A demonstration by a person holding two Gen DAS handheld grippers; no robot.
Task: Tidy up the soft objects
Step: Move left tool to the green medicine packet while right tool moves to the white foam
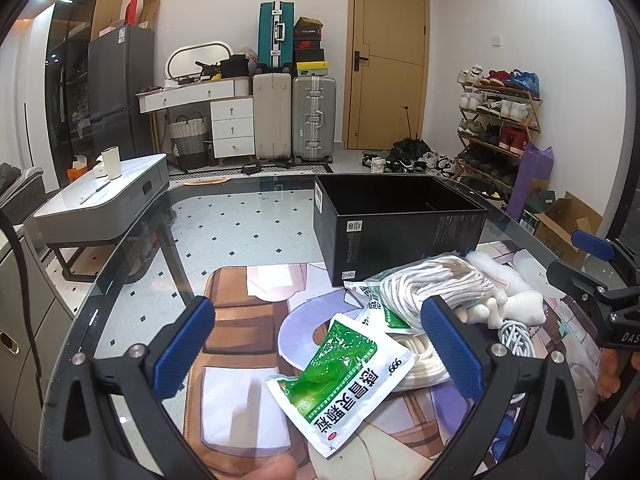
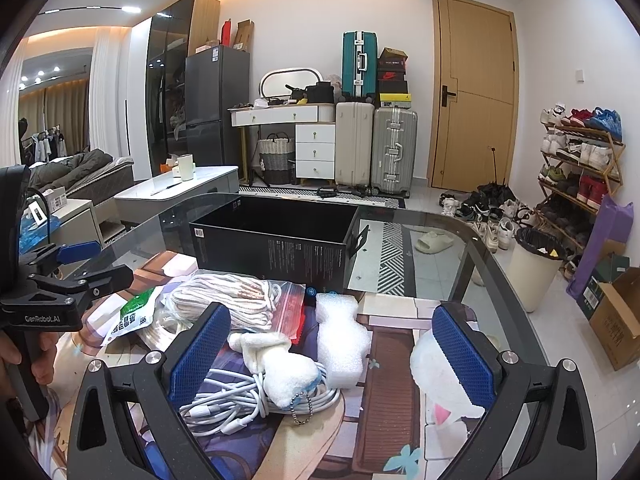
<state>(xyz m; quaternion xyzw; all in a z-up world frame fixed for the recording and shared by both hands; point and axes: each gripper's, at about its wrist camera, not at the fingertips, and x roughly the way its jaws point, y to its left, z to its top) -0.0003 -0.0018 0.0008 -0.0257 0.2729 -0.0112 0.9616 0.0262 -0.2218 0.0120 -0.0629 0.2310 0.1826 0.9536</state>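
Observation:
A pile of soft things lies on the printed mat on the glass table. My left gripper point(image 1: 318, 344) is open above a green-and-white sachet point(image 1: 340, 380); a second sachet point(image 1: 374, 304) lies behind it. A bag of white rope point(image 1: 432, 284) and a white plush point(image 1: 516, 308) lie to its right. My right gripper point(image 2: 332, 344) is open over the white plush toy point(image 2: 288, 368), a coiled white cable point(image 2: 236, 400) and a white foam piece point(image 2: 344, 336). The rope bag point(image 2: 232, 296) and a red-printed bag point(image 2: 298, 308) lie behind. An open black box point(image 1: 400, 220) point(image 2: 276, 240) stands beyond the pile.
The glass table edge point(image 2: 508, 292) curves close on the right, with a bin point(image 2: 536, 272) and cardboard box point(image 2: 616, 320) on the floor beyond. A white low table point(image 1: 100, 196) stands to the left. The other gripper shows at each view's side point(image 1: 600, 292) point(image 2: 60, 292).

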